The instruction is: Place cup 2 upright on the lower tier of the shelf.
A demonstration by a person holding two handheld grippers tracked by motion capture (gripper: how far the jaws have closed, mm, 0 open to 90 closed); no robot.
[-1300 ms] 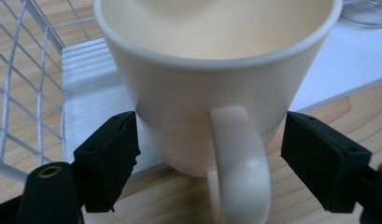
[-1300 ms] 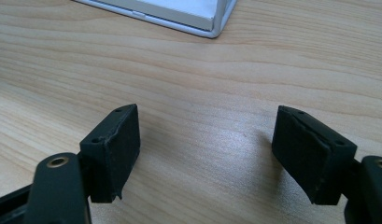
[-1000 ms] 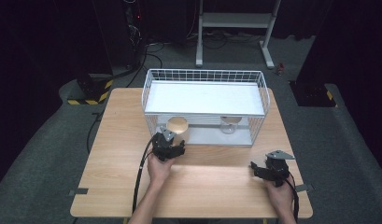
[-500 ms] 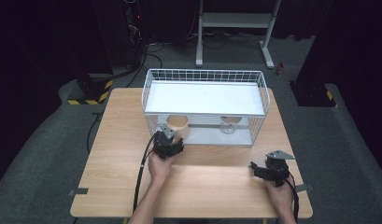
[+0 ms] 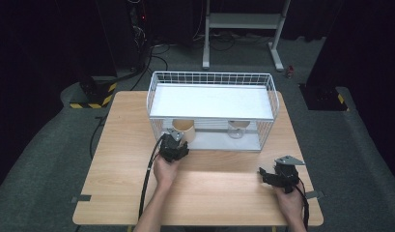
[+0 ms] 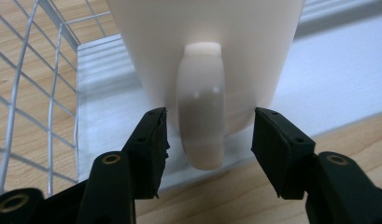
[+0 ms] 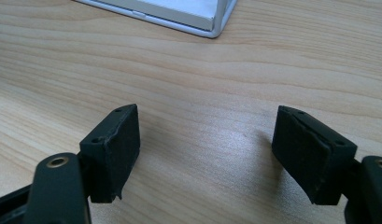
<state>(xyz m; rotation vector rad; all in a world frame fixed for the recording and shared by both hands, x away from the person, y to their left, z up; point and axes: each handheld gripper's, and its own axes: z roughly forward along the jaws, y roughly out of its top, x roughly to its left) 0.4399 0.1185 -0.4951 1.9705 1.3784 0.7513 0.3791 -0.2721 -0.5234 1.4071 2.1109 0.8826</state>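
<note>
A pale mug (image 6: 212, 42) stands on the bottom tray of a white wire rack (image 5: 212, 77), its handle (image 6: 200, 121) turned toward me. My left gripper (image 6: 209, 135) has one jaw on each side of that handle. The jaws have just been closing, and a gap still shows on both sides, so the pads do not press on it. From above, the left gripper (image 5: 175, 142) sits at the rack's front left opening, right by the mug (image 5: 184, 126). My right gripper (image 5: 271, 173) rests low over the table's right front, open, with only bare wood between its jaws (image 7: 207, 140).
A second small cup (image 5: 237, 129) stands under the rack's white shelf, right of the mug. Wire mesh (image 6: 30, 93) closes the rack's side next to the left jaw. The rack's base corner (image 7: 212, 23) lies ahead of the right gripper. Black cables trail from both grippers across the wooden table (image 5: 122, 159).
My left gripper has crept slightly closer to the mug at the rack's front. The right hand and gripper have stayed put.
</note>
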